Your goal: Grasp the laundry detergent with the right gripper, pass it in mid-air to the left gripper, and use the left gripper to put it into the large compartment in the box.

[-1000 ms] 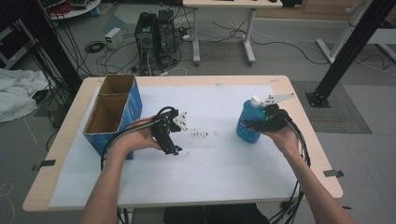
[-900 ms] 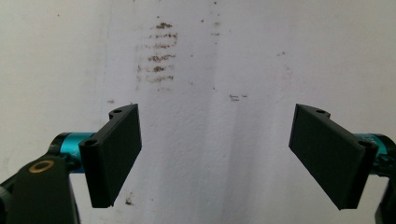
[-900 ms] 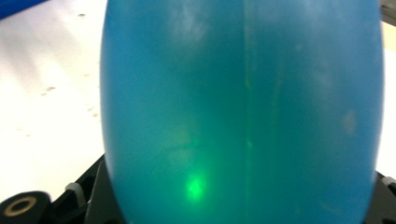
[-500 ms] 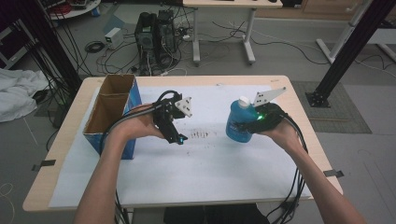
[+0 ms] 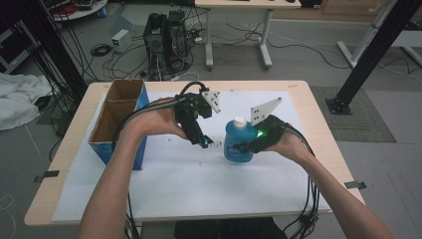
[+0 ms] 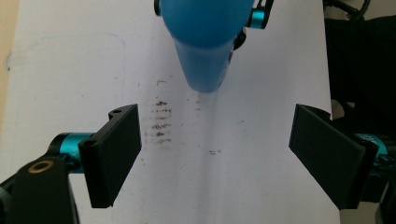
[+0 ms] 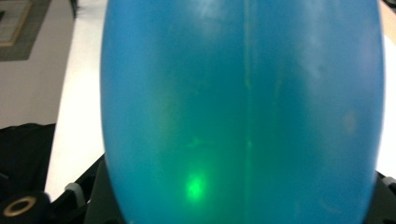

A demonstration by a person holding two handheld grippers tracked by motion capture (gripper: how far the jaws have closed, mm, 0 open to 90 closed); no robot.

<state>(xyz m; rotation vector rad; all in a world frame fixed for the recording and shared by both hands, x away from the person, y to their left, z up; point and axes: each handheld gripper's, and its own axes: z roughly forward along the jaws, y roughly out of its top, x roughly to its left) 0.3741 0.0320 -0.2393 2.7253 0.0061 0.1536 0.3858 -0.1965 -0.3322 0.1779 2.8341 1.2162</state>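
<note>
1. Blue bottle (image 5: 238, 143) stands upright on the white sheet (image 5: 199, 189), well to the right of the cardboard box (image 5: 119, 122), white cap up.
2. Right gripper (image 5: 247, 147) is clamped on the bottle's body.
3. Left gripper (image 5: 205, 143), jaws wide and empty, hangs between box and bottle; the bottle lies just ahead of it.

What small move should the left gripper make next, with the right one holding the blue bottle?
Probably bring the left gripper, jaws open and empty, over the bottle's white cap. The right gripper clamps the blue bottle upright, and the cap is still on.
</note>
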